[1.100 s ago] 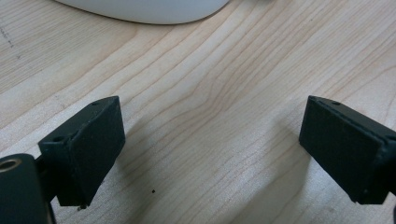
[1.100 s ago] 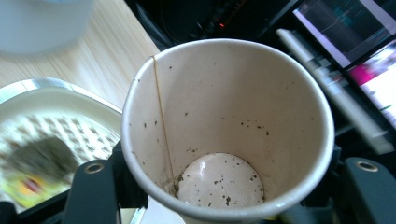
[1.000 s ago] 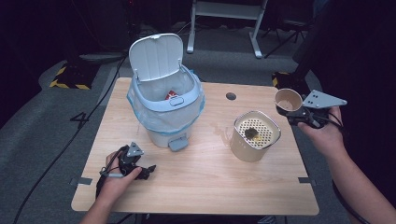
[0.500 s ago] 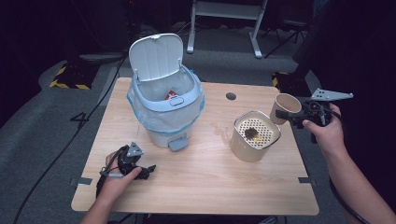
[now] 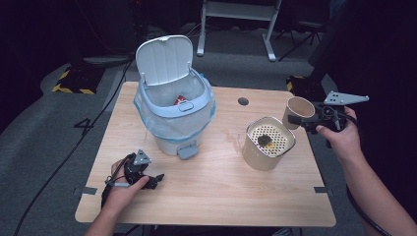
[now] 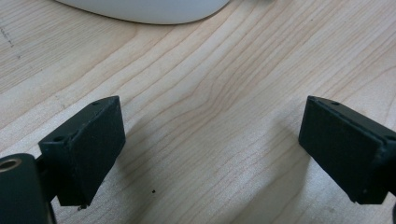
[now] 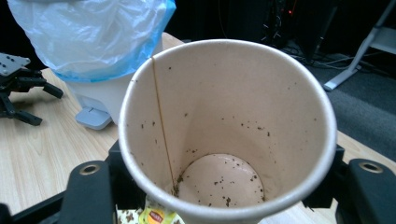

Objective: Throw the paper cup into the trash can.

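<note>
A tan paper cup (image 5: 298,111) hangs in the air at the table's right edge, tipped on its side with its mouth toward the bin. My right gripper (image 5: 296,119) is shut on it. Its jaws have just been opening a little, with the cup still between them. In the right gripper view the cup (image 7: 224,140) is empty apart from dark specks, and a yellow tea-bag tag (image 7: 156,217) shows below its rim. A cream canister with a strainer top (image 5: 268,142) stands just left of the cup, a dark lump (image 5: 265,141) on it. My left gripper (image 5: 155,179) rests open on the wood (image 6: 210,93).
A pale blue pedal bin (image 5: 174,115) with a plastic liner stands at the back left of the wooden table (image 5: 221,196), its lid (image 5: 163,59) raised and something red inside. A round hole (image 5: 243,101) sits in the tabletop behind the canister. Dark floor surrounds the table.
The right hand has rolled slightly, so the cup sits a little lower and closer to the canister and the grey plate rides higher. The left gripper has not moved.
</note>
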The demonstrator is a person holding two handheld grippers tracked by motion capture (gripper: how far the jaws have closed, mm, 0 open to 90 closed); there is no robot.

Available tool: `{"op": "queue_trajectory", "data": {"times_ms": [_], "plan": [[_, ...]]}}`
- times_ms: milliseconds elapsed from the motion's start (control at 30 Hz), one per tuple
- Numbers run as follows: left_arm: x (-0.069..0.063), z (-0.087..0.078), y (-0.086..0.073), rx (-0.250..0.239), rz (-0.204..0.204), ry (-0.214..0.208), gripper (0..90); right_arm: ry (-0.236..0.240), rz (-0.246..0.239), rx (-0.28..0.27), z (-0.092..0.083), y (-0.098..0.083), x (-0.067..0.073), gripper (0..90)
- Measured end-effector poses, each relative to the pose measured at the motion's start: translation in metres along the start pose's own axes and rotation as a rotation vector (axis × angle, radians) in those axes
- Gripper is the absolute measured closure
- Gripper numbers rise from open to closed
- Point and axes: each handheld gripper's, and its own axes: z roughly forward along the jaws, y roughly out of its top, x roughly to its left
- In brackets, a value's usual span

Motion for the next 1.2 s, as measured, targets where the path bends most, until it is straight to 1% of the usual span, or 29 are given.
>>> {"op": "queue_trajectory", "data": {"times_ms": [100,133,167,200,267,333,400,433,533,600,700,733,767,900,1033,1067,1100,1133,1167,1200], "plan": [[0.0,0.0,0.0,0.0,0.0,0.0,7.4,0.019,-0.01,-0.01,0.004,0.007,0.001,32.7],[0.0,0.0,0.0,0.0,0.0,0.0,7.4,0.019,-0.01,-0.01,0.004,0.007,0.001,32.7],[0.0,0.0,0.0,0.0,-0.001,-0.001,7.4,0.033,-0.025,-0.008,0.007,0.012,0.003,32.6],[0.0,0.0,0.0,0.0,-0.001,-0.001,7.4,0.033,-0.025,-0.008,0.007,0.012,0.003,32.6],[0.0,0.0,0.0,0.0,0.0,0.0,7.4,0.034,-0.046,-0.01,0.012,0.018,0.005,32.6],[0.0,0.0,0.0,0.0,0.0,0.0,7.4,0.063,-0.065,-0.009,0.019,0.028,0.007,32.6],[0.0,0.0,-0.001,-0.001,0.0,-0.008,7.4,0.071,-0.065,-0.008,0.021,0.031,0.007,32.7],[0.001,0.0,-0.001,0.0,0.006,-0.015,7.4,0.085,-0.067,-0.008,0.025,0.036,0.008,32.7],[0.002,0.0,0.0,0.001,0.012,-0.015,7.3,0.107,-0.086,-0.009,0.034,0.049,0.011,32.7],[0.002,0.001,0.0,-0.002,0.009,-0.016,7.1,0.119,-0.105,-0.015,0.042,0.059,0.013,32.7],[0.002,0.001,0.0,-0.003,0.009,-0.016,7.1,0.131,-0.117,-0.024,0.05,0.071,0.014,32.7],[0.002,0.001,0.0,-0.003,0.009,-0.016,7.1,0.131,-0.117,-0.024,0.05,0.071,0.014,32.7],[0.002,0.001,0.0,-0.003,0.009,-0.016,7.1,0.139,-0.124,-0.029,0.055,0.078,0.014,32.7],[0.002,0.001,0.0,-0.002,0.008,-0.016,7.1,0.164,-0.133,-0.035,0.066,0.095,0.014,32.5],[0.002,0.001,0.0,-0.001,0.009,-0.015,7.1,0.168,-0.15,-0.041,0.08,0.114,0.018,32.6],[0.002,0.001,0.0,-0.001,0.009,-0.015,7.1,0.168,-0.15,-0.041,0.08,0.114,0.018,32.6],[0.002,0.001,0.0,-0.001,0.009,-0.018,7.0,0.175,-0.153,-0.049,0.086,0.122,0.021,32.5],[0.002,0.001,0.0,-0.001,0.009,-0.018,7.0,0.175,-0.153,-0.049,0.086,0.122,0.021,32.5],[0.002,0.001,0.0,-0.001,0.009,-0.019,7.0,0.181,-0.152,-0.063,0.092,0.129,0.024,32.5],[0.002,0.001,0.0,-0.001,0.009,-0.018,7.0,0.183,-0.153,-0.068,0.095,0.132,0.026,32.5]]}}
